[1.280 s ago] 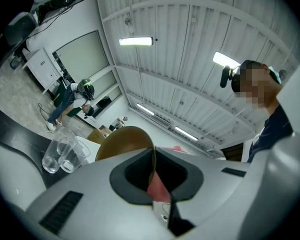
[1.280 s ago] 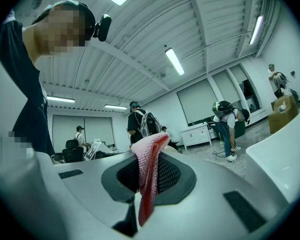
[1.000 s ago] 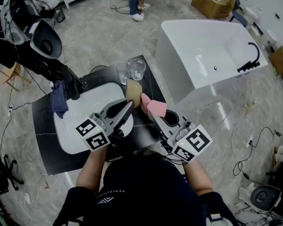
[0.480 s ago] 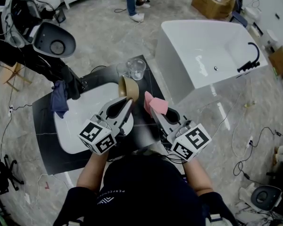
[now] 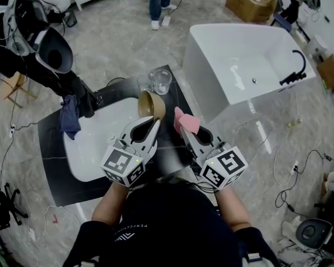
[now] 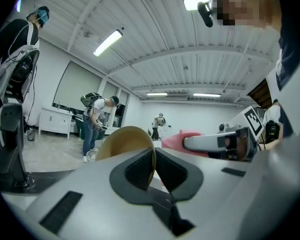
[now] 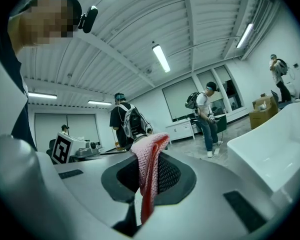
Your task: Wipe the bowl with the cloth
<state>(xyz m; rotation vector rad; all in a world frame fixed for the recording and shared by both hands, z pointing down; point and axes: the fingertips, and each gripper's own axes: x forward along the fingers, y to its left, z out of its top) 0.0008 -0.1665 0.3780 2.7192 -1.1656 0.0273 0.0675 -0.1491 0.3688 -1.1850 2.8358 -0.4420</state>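
Left tongs [image 6: 152, 160] pressed together on the thin rim of the tan round bowl [image 5: 151, 105], which is held on edge in the air over the far right corner of the white rounded basin [image 5: 92, 143]. Right tongs [image 7: 149, 170] pinch the pink knitted cloth [image 5: 186, 121] just right of the basin. Whether cloth and bowl touch, we cannot tell.

Risks, as we judge them:
- A rim-only pinch may let the bowl twist or slip once the cloth pushes.
- The cloth, held by one fold, could pull free.

Two clear glass tumblers [image 5: 156, 82] stand on the dark counter [image 5: 50, 149] just beyond the basin. A dropped bowl could strike them. The white bathtub [image 5: 239, 65] sits well right of the basin, no obstacle.
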